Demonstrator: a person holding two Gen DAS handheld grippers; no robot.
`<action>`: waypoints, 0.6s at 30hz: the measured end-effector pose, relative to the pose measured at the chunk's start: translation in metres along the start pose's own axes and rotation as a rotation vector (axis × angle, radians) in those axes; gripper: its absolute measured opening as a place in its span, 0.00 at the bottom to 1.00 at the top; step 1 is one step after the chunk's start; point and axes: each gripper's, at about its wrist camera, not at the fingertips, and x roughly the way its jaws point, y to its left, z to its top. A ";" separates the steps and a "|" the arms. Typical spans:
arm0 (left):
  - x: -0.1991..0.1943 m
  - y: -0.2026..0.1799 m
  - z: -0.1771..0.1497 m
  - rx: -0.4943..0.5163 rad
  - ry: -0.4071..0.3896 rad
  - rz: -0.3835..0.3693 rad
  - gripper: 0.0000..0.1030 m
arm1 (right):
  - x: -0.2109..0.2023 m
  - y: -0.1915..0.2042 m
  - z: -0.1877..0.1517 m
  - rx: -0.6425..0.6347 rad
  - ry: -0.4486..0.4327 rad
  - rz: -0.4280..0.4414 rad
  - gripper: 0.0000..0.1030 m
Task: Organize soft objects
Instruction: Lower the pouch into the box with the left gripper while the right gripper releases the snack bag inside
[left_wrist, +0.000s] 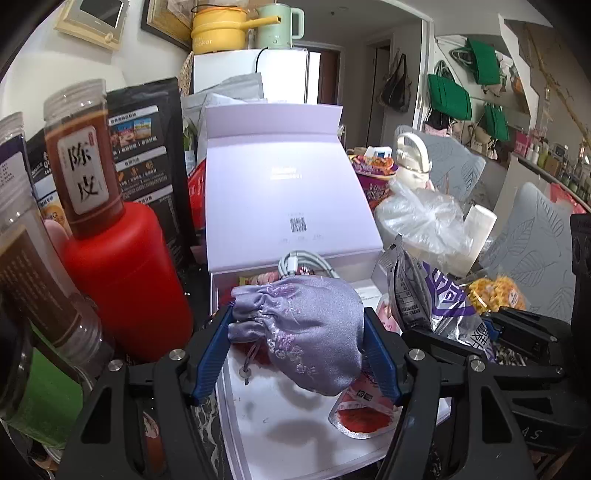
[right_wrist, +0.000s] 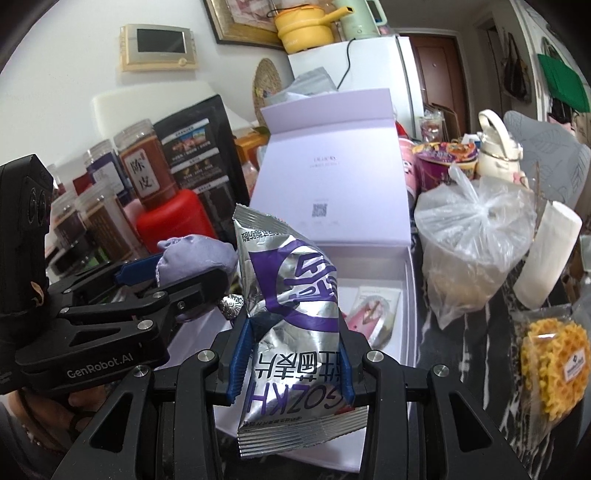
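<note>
My left gripper (left_wrist: 298, 343) is shut on a lilac satin drawstring pouch (left_wrist: 306, 332) and holds it above the open white box (left_wrist: 258, 417). The pouch also shows in the right wrist view (right_wrist: 195, 258), held by the left gripper (right_wrist: 173, 273). My right gripper (right_wrist: 293, 350) is shut on a silver and purple foil snack bag (right_wrist: 291, 314), held over the box's front part (right_wrist: 369, 435). The snack bag shows at the right of the left wrist view (left_wrist: 436, 295). In the box lie a red foil packet (left_wrist: 362, 417), a white cable (left_wrist: 303, 264) and a pink packet (right_wrist: 369, 314).
The box lid (left_wrist: 288, 192) stands open behind. A red bottle (left_wrist: 125, 284) and brown jars (left_wrist: 83, 162) stand left. A tied plastic bag (right_wrist: 476, 240), a paper roll (right_wrist: 546, 254) and a yellow snack pack (right_wrist: 554, 365) sit right.
</note>
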 end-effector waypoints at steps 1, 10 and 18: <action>0.003 -0.001 -0.002 0.003 0.008 0.004 0.66 | 0.002 -0.001 -0.002 0.003 0.006 0.000 0.38; 0.025 -0.001 -0.016 0.017 0.061 0.028 0.66 | 0.020 -0.008 -0.015 0.015 0.058 -0.010 0.38; 0.041 0.001 -0.022 0.022 0.115 0.052 0.66 | 0.031 -0.013 -0.020 0.011 0.090 -0.057 0.39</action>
